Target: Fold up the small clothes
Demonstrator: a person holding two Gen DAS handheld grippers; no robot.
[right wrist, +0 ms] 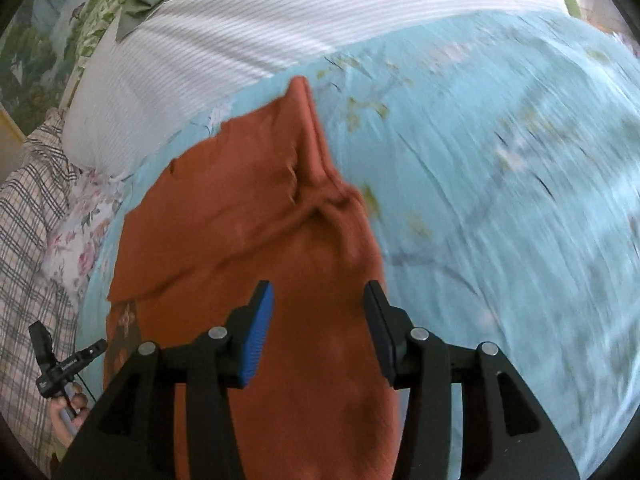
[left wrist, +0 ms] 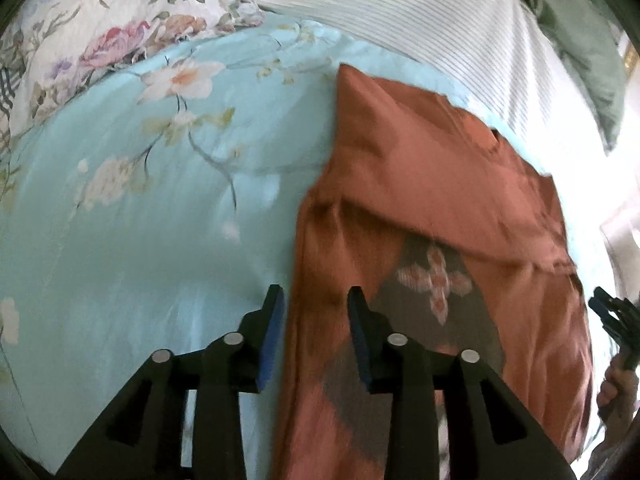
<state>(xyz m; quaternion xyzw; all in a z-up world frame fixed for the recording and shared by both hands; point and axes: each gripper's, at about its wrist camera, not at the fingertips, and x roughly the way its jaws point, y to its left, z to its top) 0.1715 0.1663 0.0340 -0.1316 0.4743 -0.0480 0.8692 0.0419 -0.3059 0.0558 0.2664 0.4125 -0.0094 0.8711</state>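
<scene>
My orange shirt (left wrist: 432, 208) lies on the bed, on the light blue sheet with flowers (left wrist: 140, 200). One side of it is folded over, and a sleeve sticks up toward the white striped pillow (right wrist: 248, 28). My left gripper (left wrist: 316, 304) hangs over the shirt's left edge with its fingers apart, and they hold nothing. My right gripper (right wrist: 319, 300) hangs over the shirt too (fingers apart, nothing between them). A flowery pillow (left wrist: 112, 12) sits at the far corner. It all looks a bit blurry.
</scene>
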